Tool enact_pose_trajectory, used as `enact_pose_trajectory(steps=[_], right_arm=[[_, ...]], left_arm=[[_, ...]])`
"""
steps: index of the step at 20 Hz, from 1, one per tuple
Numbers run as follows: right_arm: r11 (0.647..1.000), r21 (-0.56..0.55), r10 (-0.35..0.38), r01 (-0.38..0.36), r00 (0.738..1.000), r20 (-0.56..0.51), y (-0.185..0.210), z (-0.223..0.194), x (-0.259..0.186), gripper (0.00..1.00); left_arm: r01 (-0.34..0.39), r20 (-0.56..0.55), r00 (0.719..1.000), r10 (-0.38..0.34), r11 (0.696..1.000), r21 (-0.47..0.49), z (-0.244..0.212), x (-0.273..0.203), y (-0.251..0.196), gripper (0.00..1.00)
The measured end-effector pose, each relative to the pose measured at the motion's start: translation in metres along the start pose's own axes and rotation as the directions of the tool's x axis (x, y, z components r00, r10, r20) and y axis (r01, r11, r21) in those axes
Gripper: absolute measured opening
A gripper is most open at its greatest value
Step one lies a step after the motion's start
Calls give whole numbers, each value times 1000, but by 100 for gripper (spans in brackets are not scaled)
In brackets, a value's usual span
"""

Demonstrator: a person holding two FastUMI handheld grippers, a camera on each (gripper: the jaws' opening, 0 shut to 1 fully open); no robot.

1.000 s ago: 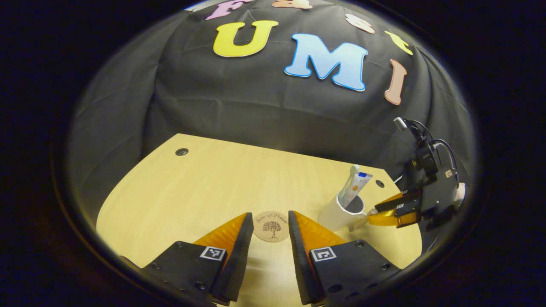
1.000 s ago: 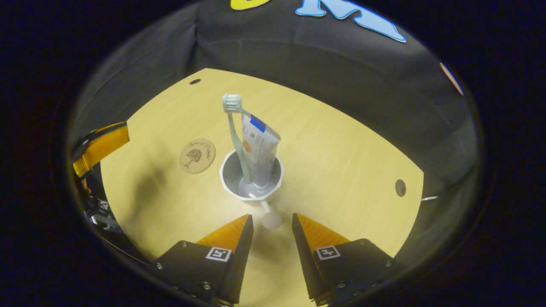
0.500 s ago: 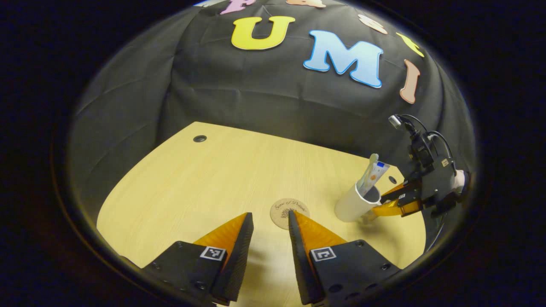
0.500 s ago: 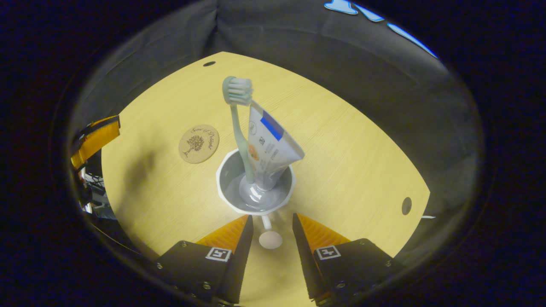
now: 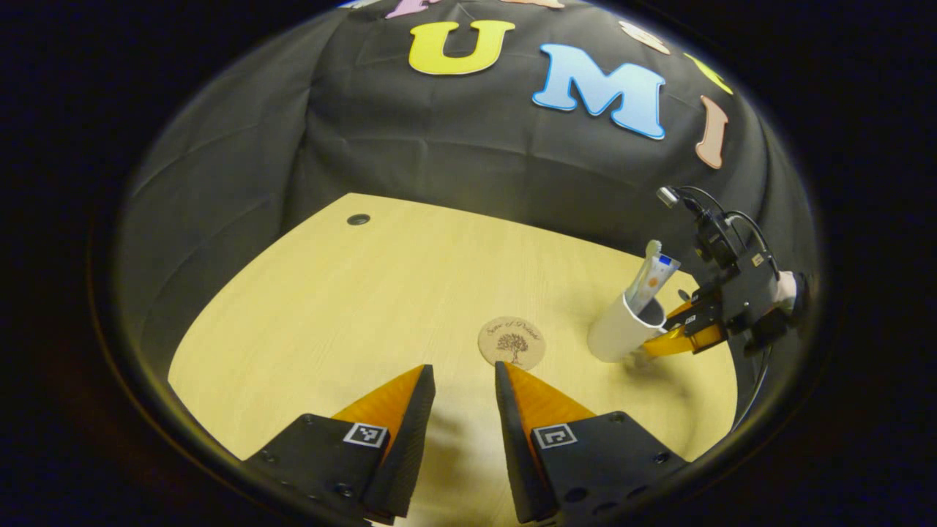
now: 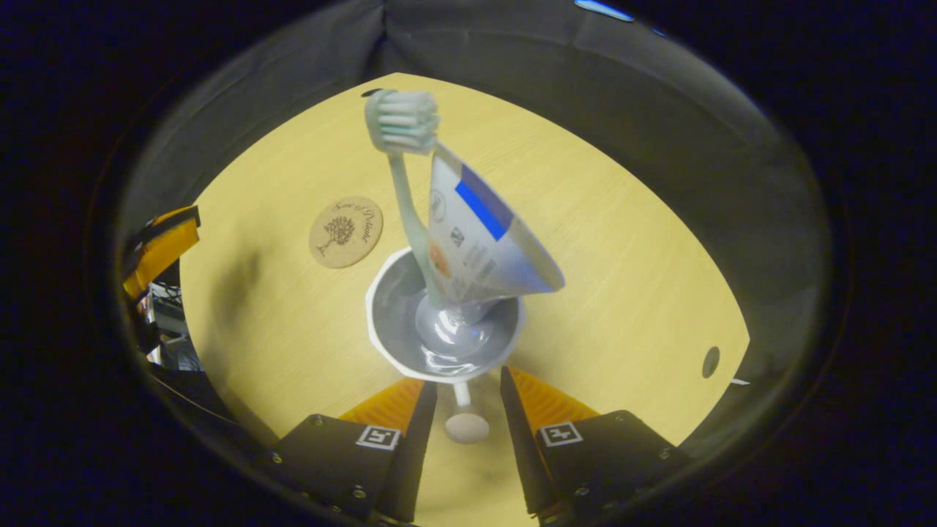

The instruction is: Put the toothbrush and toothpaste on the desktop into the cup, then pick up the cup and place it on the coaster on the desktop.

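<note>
The white cup (image 6: 444, 331) stands at the centre of the right gripper view, with the toothbrush (image 6: 401, 146) and toothpaste (image 6: 479, 234) upright inside. Its handle (image 6: 464, 417) points down between the narrowly parted jaws of the right gripper (image 6: 463, 401), not yet pinched. The cork coaster (image 6: 345, 231) lies to the upper left of the cup. The left gripper (image 5: 461, 388) hangs empty, jaws narrowly apart.
</note>
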State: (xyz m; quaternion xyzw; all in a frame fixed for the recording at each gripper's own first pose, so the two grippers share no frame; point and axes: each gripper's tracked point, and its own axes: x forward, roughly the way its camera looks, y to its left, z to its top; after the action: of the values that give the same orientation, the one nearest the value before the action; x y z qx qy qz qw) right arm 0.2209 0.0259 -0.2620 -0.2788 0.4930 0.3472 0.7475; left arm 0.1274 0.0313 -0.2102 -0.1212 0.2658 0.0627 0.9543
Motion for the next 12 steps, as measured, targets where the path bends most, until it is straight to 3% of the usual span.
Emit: enact_pose_trajectory(steps=[1,2,4,8,12], right_arm=[[1000,3,7,-7,1000,-7,0,-2,4,53],[1000,4,7,-7,1000,-15,-1,-3,4,34],[1000,16,14,-13,1000,-23,0,-4,8,25],[1000,8,-7,7,1000,-22,1,-4,9,17],[998,60,0,0,1000,-12,3,-6,4,17]], left_arm=[[-5,-2,1000,5,1000,-4,-2,-1,2,65],[-8,-3,1000,8,1000,-10,-4,0,3,66],[-17,-8,1000,17,1000,-21,-5,-2,5,66],[-20,-8,1000,20,999,-28,-6,1,6,63],[-16,-6,1000,16,999,-28,-8,2,4,55]])
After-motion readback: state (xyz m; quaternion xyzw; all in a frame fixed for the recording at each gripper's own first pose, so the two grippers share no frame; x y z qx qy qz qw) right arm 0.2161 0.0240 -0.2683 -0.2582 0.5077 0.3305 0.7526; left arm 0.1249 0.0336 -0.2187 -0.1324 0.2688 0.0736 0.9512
